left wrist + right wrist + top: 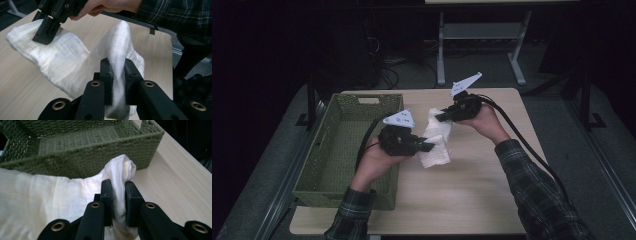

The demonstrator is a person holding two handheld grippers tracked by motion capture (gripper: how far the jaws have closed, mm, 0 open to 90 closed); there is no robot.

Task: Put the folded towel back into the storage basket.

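A white cloth (435,142) hangs between both grippers above the wooden table (472,185). My left gripper (430,147) is shut on the cloth's near end, and in the left gripper view the white cloth (75,60) bunches up between the jaws (117,75). My right gripper (439,118) is shut on the far end; the right gripper view has a fold of the cloth (120,172) pinched between its pads. In the left gripper view the right gripper (46,35) presses on the cloth at top left.
A green woven basket (327,150) stands empty on the left side of the table, under my left hand; its wall (100,152) rises just behind the cloth in the right gripper view. Table legs (441,45) of another desk stand beyond the far edge.
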